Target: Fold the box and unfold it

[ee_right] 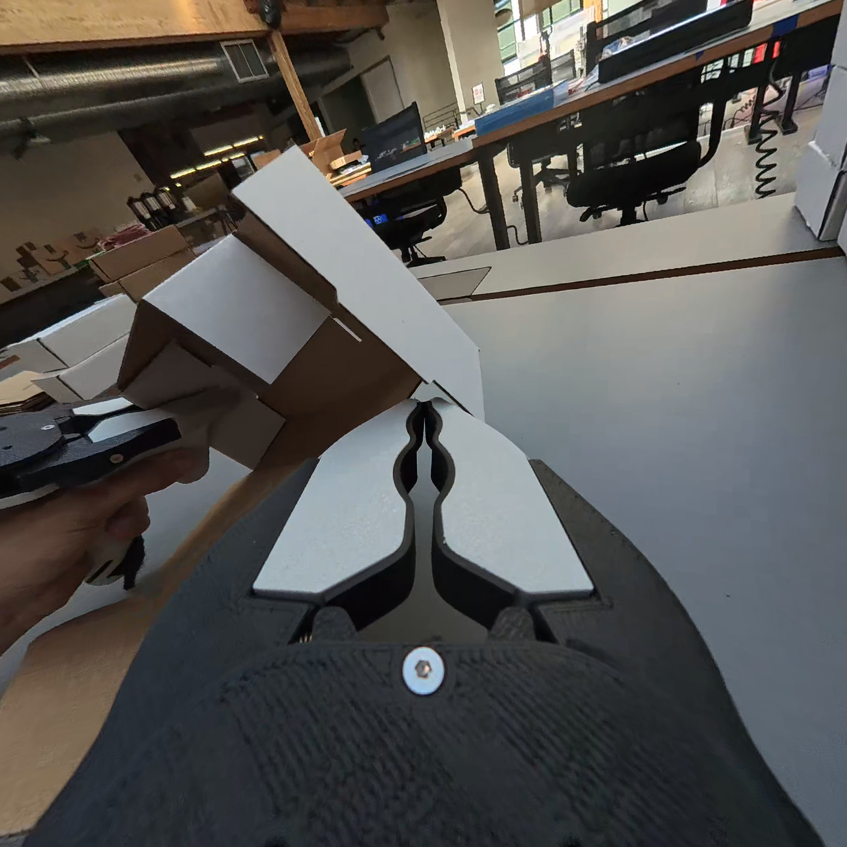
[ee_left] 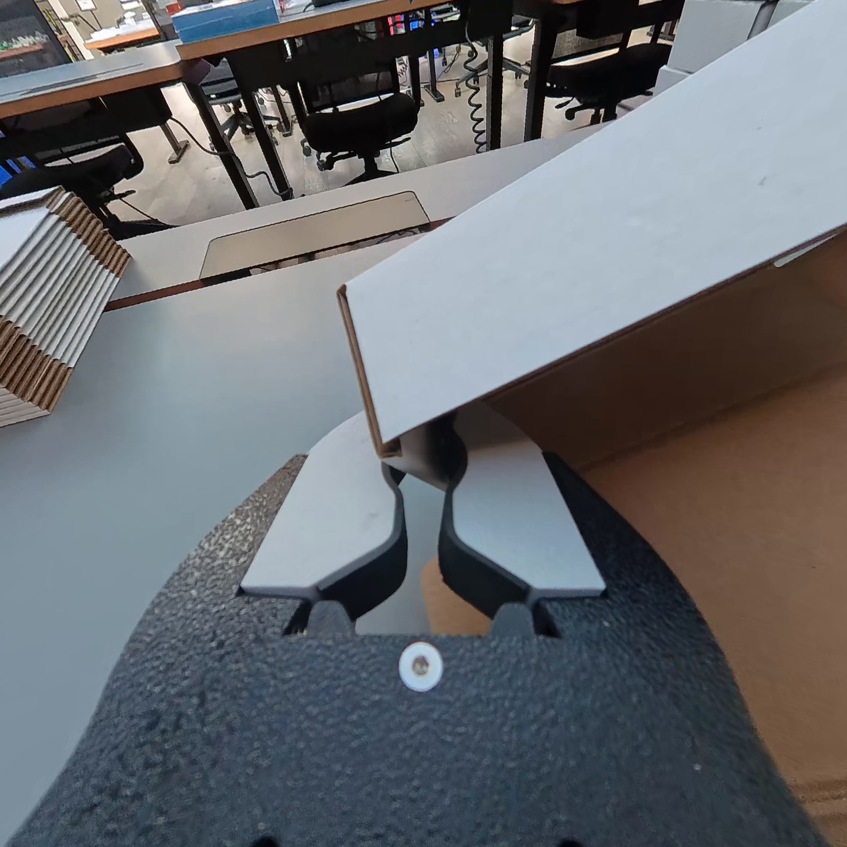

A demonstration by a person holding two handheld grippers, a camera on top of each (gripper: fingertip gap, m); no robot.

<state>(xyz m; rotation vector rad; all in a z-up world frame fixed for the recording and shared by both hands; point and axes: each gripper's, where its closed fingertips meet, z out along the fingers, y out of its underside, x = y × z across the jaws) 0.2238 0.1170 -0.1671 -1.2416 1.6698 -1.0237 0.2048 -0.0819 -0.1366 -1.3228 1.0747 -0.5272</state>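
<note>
Box (ee_right: 293, 293) — white outside, brown corrugated inside, half-folded with lid panel tilted — sits on the grey desk (ee_right: 664, 412), left tongs (ee_left: 424, 463) clamped on its near corner flap, right tongs (ee_right: 424, 408) pinched together at its lid corner.

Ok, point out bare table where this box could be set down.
Bare grey table lies right of the box, up to the brown seam. Another patch sits between the cardboard stack and the box. Left of the box, white boxes crowd it.

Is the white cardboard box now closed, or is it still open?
Open. The box has its lid raised at a slant, brown inside showing; left gripper and right gripper pinch its edges.
</note>
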